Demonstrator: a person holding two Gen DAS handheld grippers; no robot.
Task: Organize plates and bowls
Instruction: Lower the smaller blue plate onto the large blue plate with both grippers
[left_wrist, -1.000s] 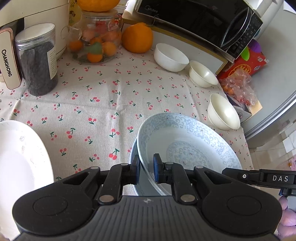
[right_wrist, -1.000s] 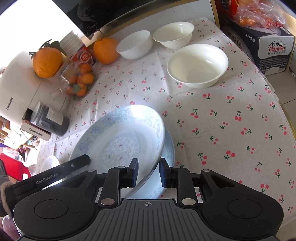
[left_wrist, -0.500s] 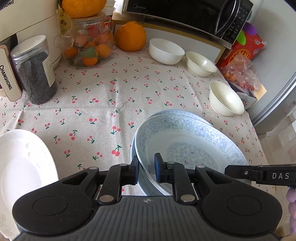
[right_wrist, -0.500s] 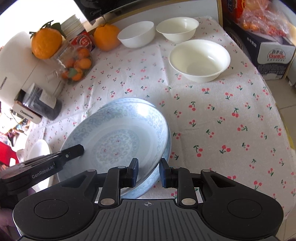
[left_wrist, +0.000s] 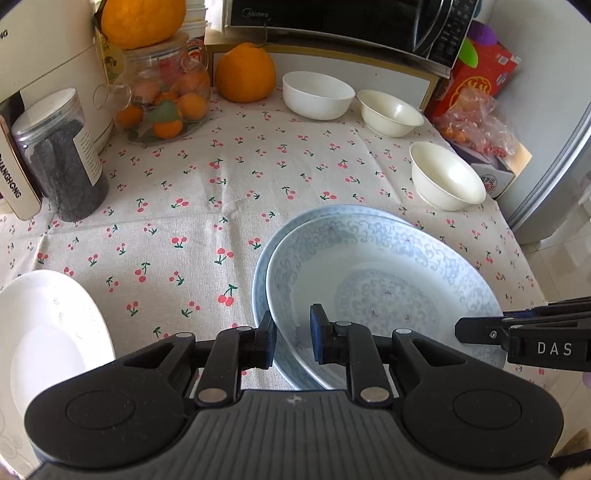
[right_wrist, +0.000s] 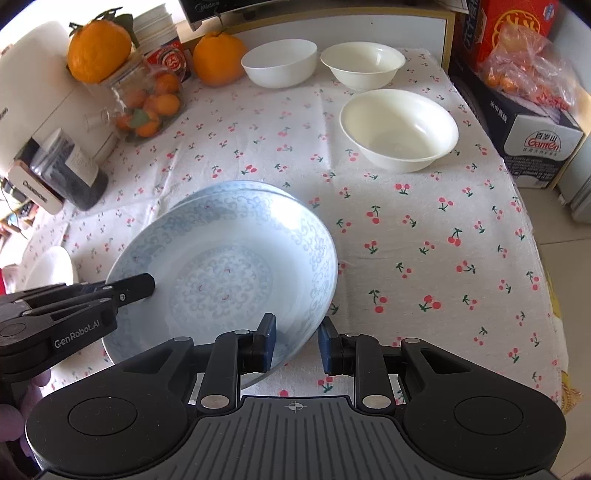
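On the cherry-print tablecloth (left_wrist: 207, 206), a blue-patterned plate (left_wrist: 373, 288) sits tilted atop a second blue plate (left_wrist: 260, 291). The left gripper (left_wrist: 292, 341) and right gripper (right_wrist: 297, 345) each clamp opposite rims of it. Three white bowls (right_wrist: 399, 129) stand beyond.

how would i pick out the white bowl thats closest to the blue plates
Start at the black microwave at the back of the cherry-print tablecloth; two white bowls sit side by side just in front of it. The bowl you want stands alone, nearer the blue patterned plates and close to the table's edge by the cardboard box. It looks the largest and creamiest of the three.
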